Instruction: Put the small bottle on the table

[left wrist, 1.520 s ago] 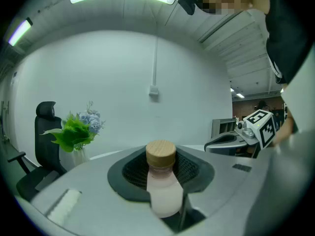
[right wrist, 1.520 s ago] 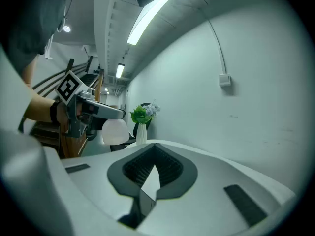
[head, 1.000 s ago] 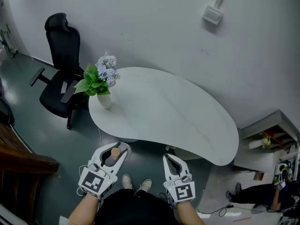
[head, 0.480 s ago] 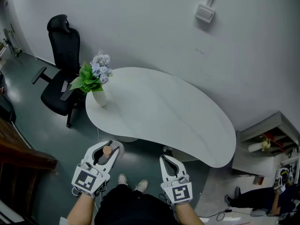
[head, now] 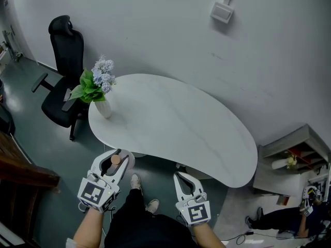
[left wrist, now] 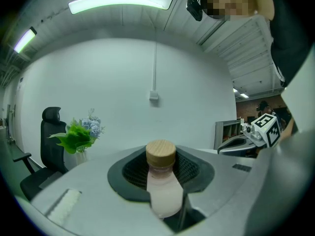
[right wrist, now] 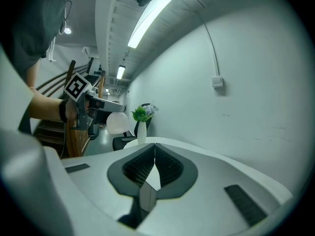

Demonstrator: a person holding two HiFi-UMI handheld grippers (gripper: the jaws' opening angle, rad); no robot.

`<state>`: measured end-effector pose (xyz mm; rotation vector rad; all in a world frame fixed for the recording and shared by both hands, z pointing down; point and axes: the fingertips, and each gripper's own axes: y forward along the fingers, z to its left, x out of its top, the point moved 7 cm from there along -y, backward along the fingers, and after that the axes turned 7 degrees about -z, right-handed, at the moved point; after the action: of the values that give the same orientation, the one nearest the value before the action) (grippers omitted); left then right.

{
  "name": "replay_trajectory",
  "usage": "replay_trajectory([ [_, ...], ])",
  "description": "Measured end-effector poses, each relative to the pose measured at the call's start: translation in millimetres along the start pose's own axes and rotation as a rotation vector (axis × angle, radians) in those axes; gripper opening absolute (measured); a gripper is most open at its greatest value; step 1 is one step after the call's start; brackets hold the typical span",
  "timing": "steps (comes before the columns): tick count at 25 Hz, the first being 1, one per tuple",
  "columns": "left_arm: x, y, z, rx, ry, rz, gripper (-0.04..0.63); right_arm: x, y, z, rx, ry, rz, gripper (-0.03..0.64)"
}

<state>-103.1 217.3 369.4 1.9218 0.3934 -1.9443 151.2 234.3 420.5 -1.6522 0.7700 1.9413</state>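
- Left gripper [head: 120,155] has its jaws part-way closed on the small bottle [left wrist: 162,183], one dark ribbed pad pressing on each side of the bottle's body.
- Small bottle: a pale, milky pink body that narrows to a short neck, topped by a round cap [left wrist: 161,154] of light wood colour. It stands upright between the jaws, and the cap rises clear above the pads.
- Seen from the head view, the bottle is held in the air off the bench [head: 170,128], just short of the bench's near edge at its left end, with grey floor [head: 57,149] beneath it.
- Right gripper [head: 182,175] has its jaws closed tip to tip with nothing between them. It hangs just off the bench's near edge towards the middle, well apart from the left gripper.
- Bench: white and kidney-shaped, with a rounded rim all the way round. Its top is bare except at the far left end.
- On that far left end stands a white vase of green leaves and pale blue flowers [head: 95,87], near the rim.
- Beyond the bench's left end stands a black office chair [head: 62,81] on the floor.
- Behind the bench's far edge rises a plain white wall with a small box [head: 222,12] mounted high on it.
- Off the bench's right end is a low grey shelf unit [head: 295,146].
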Motion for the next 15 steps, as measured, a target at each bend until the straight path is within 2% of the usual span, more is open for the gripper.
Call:
replay_trajectory([
  [8, -0.3, 55.5, 37.1, -0.057, -0.006, 0.005, 0.114, 1.0, 50.2, -31.6, -0.046, 0.002, 0.043, 0.006],
  [15, -2.5, 101.9, 81.4, -0.162, 0.016, -0.015, 0.114, 12.2, 123.1, -55.5, -0.102, 0.003, 0.065, 0.006],
])
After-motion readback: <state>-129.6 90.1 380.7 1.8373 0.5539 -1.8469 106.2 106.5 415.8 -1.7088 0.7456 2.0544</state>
